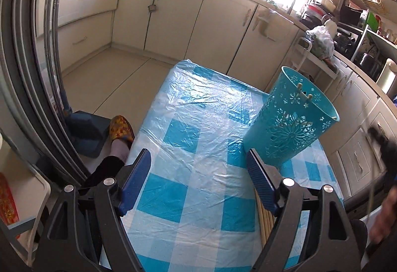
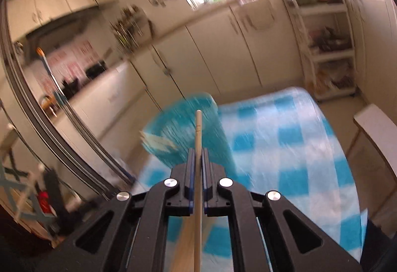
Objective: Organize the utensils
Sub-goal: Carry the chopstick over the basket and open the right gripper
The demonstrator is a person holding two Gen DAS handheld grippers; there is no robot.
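Note:
A teal perforated holder (image 1: 292,118) stands on the blue-and-white checked table (image 1: 188,138) at the right, with wooden chopstick tips (image 1: 304,96) showing inside it. My left gripper (image 1: 198,163) hovers open over the cloth, its right finger just in front of the holder's base, nothing between the pads. Several wooden chopsticks (image 1: 265,220) lie on the cloth beneath that finger. In the right wrist view my right gripper (image 2: 197,151) is shut on a single wooden chopstick (image 2: 198,133) that points up and forward. The blurred teal holder (image 2: 183,128) is right behind it.
Cream kitchen cabinets (image 1: 173,14) run along the far side and the right. A white shelf rack (image 2: 325,48) stands past the table's far end. A person's slippered foot (image 1: 121,130) and a blue dustpan (image 1: 86,133) are on the floor at the table's left.

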